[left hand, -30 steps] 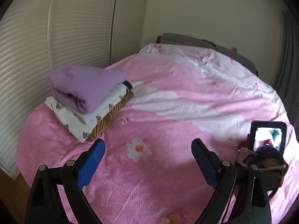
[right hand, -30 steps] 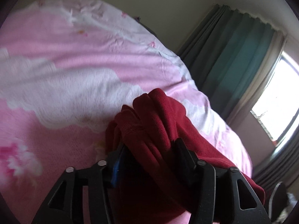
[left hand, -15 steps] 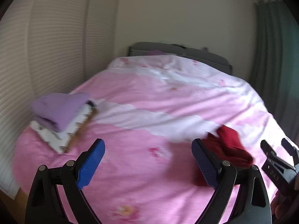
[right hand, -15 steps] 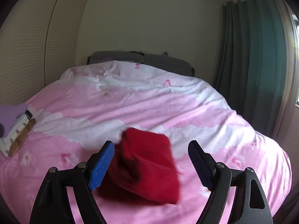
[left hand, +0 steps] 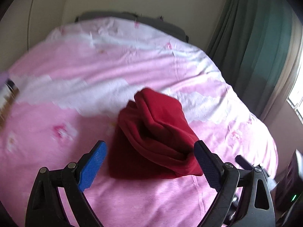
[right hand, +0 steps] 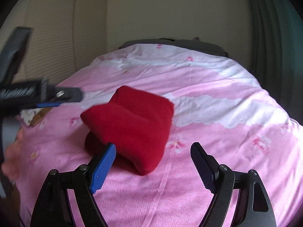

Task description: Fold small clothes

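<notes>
On the pink bed (right hand: 217, 170) lies a folded red garment (right hand: 130, 126). Both tongs, left (left hand: 149, 162) and right (right hand: 153, 164), gape wide and hold nothing; the right has just opened. Folded clothes (right hand: 31, 118), seemingly, sit blurred far left.

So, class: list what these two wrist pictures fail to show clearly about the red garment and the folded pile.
- Red garment: what kind, unclear in both views; bunched on the bed.
- Its near edge, right wrist view: behind the right tool.
- Folded pile: blurred, cut off at the frame edge in the left view, behind the left tool in the right.
</notes>
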Tool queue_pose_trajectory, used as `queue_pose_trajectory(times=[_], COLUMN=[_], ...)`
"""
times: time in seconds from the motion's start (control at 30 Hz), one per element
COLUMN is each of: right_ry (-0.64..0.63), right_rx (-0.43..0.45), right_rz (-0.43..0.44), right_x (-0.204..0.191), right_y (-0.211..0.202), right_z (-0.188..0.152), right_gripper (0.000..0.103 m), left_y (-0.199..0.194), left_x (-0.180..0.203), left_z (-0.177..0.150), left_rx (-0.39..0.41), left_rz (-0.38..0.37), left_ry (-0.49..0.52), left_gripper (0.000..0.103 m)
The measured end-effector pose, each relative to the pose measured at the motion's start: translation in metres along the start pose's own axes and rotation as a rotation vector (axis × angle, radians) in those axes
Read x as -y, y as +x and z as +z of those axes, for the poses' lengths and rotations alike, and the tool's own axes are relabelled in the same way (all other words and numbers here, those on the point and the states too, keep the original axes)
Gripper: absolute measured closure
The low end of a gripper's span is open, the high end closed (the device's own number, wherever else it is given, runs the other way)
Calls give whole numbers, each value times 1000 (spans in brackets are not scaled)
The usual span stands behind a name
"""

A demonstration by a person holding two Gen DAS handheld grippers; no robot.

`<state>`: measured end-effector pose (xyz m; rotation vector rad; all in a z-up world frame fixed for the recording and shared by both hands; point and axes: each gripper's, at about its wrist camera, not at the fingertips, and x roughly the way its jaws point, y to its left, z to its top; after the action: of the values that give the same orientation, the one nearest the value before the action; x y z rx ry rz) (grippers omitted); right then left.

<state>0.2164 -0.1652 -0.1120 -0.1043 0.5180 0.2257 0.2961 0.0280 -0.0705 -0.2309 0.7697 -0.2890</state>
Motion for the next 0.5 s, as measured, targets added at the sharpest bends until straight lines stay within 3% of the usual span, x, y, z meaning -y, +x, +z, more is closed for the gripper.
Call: queue_pose_trajectory(times=[0.2, 0.4, 0.47, 0.5], right_ry=[-83, -23, -30, -48], right_rx=[43, 56, 61, 64], right_rz=[7, 36, 44, 49], right_x=[-6, 9, 9, 7], right_y=[23, 37, 39, 41], right_z=[-12, -12, -12, -12], right_gripper=[21, 21, 21, 21], left_y=[39, 86, 101, 108], left_x=[-5, -12, -15, -17], left_z=[16, 27, 29, 30], left_rx=[-89, -192, -220, -235], left_rz=[-80, -162, -170, -180], left_ry=[-32, -113, -141, -162], left_gripper=[9, 9, 10, 16])
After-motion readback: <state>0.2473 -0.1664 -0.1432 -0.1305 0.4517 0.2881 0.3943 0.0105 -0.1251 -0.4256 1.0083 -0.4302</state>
